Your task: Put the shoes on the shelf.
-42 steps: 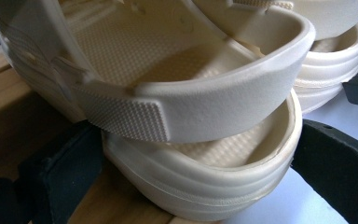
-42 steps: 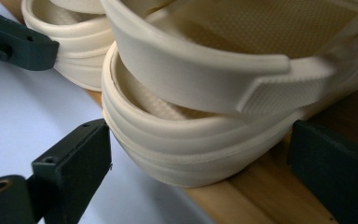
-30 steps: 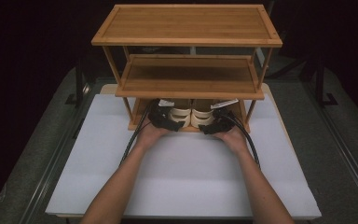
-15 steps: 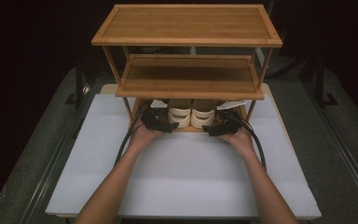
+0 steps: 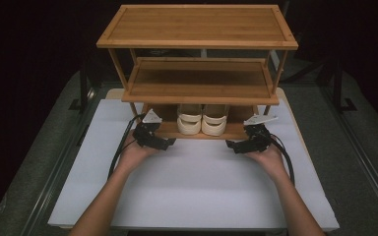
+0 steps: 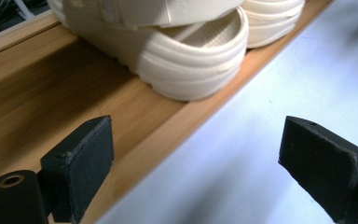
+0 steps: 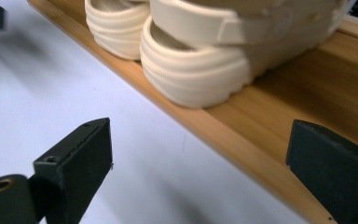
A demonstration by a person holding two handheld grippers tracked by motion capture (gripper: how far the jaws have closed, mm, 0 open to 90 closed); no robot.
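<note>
A pair of cream clogs [image 5: 202, 119] stands side by side on the bottom shelf of a bamboo shoe rack [image 5: 197, 27]. My left gripper [image 5: 170, 143] hovers left of them at the shelf's front edge. It is open; its jaws have just been closing a little with nothing between them. In the left gripper view the near clog [image 6: 186, 60] lies ahead of the open left gripper [image 6: 191, 172]. My right gripper [image 5: 231, 146] is open to the right of the pair. In the right gripper view the clog [image 7: 200, 70] sits beyond the empty right gripper [image 7: 200, 172].
The rack stands at the back of a white table mat [image 5: 197, 187], with a middle shelf [image 5: 199, 81] low over the clogs. Upright posts [image 5: 275, 73] flank the shelf ends. Dark floor and metal rails [image 5: 364, 162] lie beyond the mat's sides.
Both hands have drawn back from the clogs and moved apart, the left one leftward and the right one rightward. The clogs stay on the bottom shelf.
</note>
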